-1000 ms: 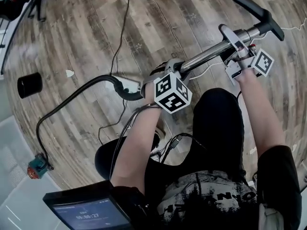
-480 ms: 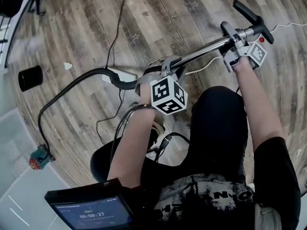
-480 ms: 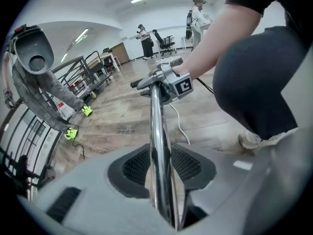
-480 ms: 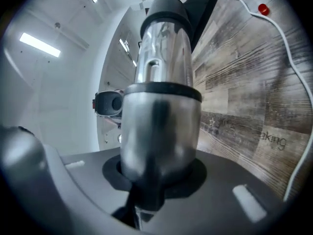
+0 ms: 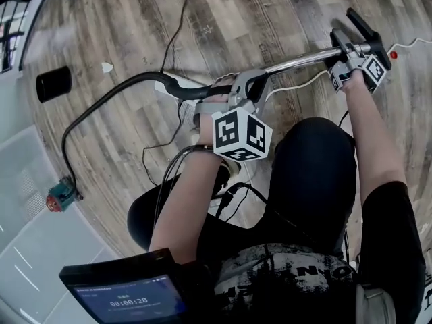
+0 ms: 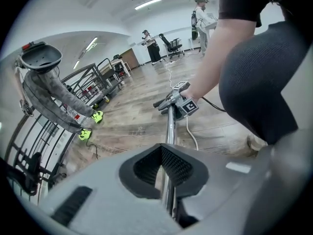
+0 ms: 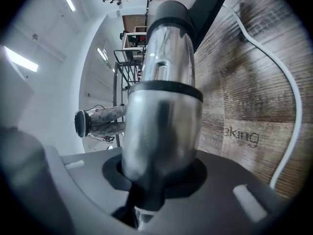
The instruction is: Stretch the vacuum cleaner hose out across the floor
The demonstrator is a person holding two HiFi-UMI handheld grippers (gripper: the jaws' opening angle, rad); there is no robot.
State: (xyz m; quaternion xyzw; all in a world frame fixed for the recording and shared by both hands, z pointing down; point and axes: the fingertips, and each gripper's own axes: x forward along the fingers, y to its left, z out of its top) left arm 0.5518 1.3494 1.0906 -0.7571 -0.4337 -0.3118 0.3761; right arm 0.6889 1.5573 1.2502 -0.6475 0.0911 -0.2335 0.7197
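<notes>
Hose (image 5: 182, 90), one, black, curves over the wood floor (image 5: 270, 12) on the person's left. Its near end sits at a teal and red fitting (image 5: 61, 198). From there it runs away from the person, then bends right and reaches the left gripper (image 6: 163, 155), so its long axis lies mostly left to right in the head view. Of the two grippers, the left one's jaws have just closed together, and the one metal tube (image 5: 297, 62) shows through the slit between them, beyond the pads. Farther right, the right gripper (image 5: 347, 65) pinches that tube. Beyond lie one black cylinder (image 5: 54, 84) and one white cable (image 7: 292, 102)
</notes>
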